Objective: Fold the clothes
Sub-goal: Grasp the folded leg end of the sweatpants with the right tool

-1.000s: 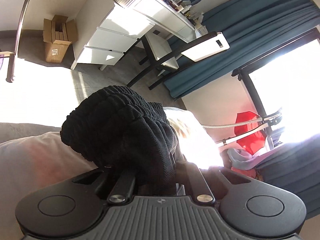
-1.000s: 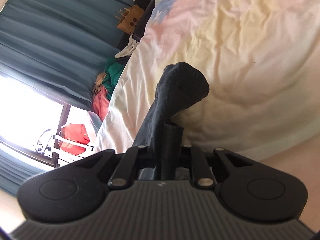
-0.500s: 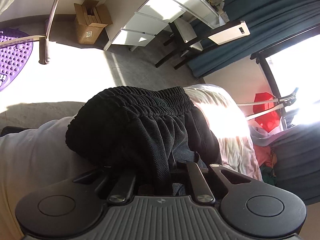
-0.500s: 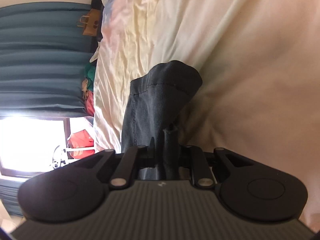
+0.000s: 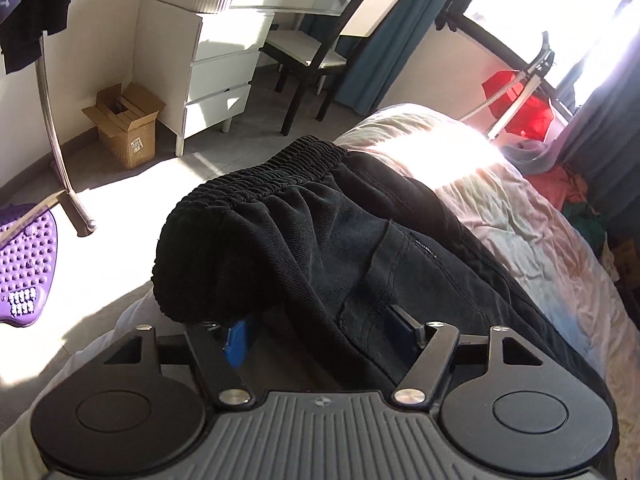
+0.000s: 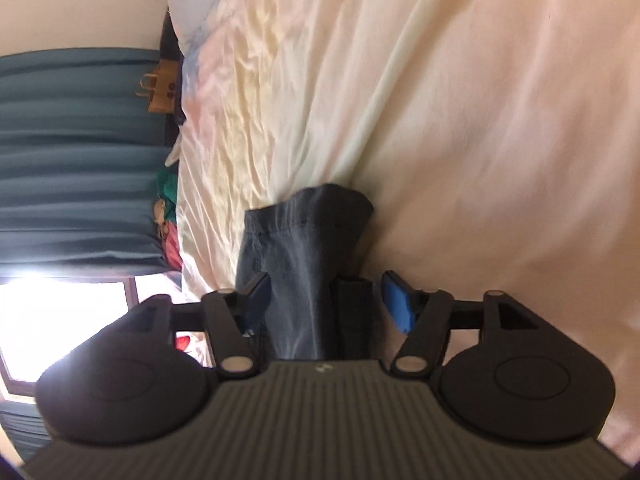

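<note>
Our left gripper (image 5: 320, 328) stands wide, its blue-padded fingers (image 5: 237, 340) spread to either side of the black cotton trousers with a ribbed elastic waistband (image 5: 320, 240); the cloth lies loose between them, pinched by nothing. Our right gripper (image 6: 326, 300) is equally wide, with the hemmed leg end (image 6: 308, 248) of the same trousers slack between its pads. The trousers lie stretched along the near edge of the pastel, crumpled bed sheet (image 5: 520, 208), waistband toward the white drawer unit (image 5: 208, 68) across the floor, leg end further up the bed from that unit.

What worries us from here: the waistband bunches into a hump at the bed's edge on the drawer-unit side, and we cannot tell how much of it the mattress carries. If it overhangs, its weight could drag the garment floorward. The cloth also drapes over both tools, so drawing either back carelessly could snag a fold and pull the lay crooked. Whether this is a laid-out garment awaiting a fold or a fold just set down, we cannot settle.

Half a second ago both grippers were clamped on the fabric, fingers together; now both have let go. The waistband, bunched high then, has spread flatter on the sheet.
</note>
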The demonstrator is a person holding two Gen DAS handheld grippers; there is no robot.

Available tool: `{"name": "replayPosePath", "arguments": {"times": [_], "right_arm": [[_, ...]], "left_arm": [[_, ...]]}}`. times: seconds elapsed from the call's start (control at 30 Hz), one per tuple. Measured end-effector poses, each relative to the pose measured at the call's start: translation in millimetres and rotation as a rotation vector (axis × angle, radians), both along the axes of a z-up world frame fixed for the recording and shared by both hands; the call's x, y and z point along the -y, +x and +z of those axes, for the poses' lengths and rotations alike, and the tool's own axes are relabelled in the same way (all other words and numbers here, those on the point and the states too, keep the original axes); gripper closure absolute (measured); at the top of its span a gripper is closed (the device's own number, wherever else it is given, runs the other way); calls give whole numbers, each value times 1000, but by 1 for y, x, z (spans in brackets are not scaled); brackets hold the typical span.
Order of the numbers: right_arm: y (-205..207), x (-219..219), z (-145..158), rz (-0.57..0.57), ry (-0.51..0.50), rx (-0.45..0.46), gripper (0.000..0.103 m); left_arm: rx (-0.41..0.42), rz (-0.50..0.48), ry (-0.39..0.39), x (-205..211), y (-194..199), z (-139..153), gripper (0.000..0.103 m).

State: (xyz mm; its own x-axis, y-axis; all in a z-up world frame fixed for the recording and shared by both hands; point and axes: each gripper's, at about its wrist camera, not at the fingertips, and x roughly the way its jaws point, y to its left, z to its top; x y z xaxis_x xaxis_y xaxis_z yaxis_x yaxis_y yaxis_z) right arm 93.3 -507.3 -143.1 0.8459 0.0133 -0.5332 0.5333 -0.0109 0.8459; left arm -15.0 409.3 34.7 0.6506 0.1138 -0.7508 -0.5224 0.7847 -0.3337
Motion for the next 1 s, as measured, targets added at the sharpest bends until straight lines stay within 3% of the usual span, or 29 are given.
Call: {"name": "replayPosePath", "arguments": {"times": [0.23, 0.33, 0.6, 0.63, 0.7, 0.8, 0.87, 0.93, 1.0], "right_arm": [[-26, 1, 20, -17, -73, 92, 38], [-17, -3, 25, 32, -94, 102, 38], [3, -16, 10, 186, -16, 86, 39], [6, -18, 9, 204, -18, 86, 44], [12, -22, 7, 241, -24, 86, 48], [23, -27, 5, 292, -54, 68, 54], [32, -30, 4, 319, -100, 34, 63], [39, -33, 4, 335, -148, -7, 90], [41, -35, 5, 333, -186, -37, 97]], "left_arm": [[58, -191, 309, 90, -23, 43, 14], [75, -232, 373, 132, -13, 48, 13], [242, -418, 369, 270, 43, 36, 7], [259, -432, 362, 284, 50, 31, 7], [297, -463, 347, 311, 68, 11, 6], [275, -464, 316, 331, 92, -23, 6], [224, -476, 304, 332, 101, -40, 8], [234, -494, 342, 328, 97, -51, 8], [232, -487, 330, 325, 94, -52, 8]]}}
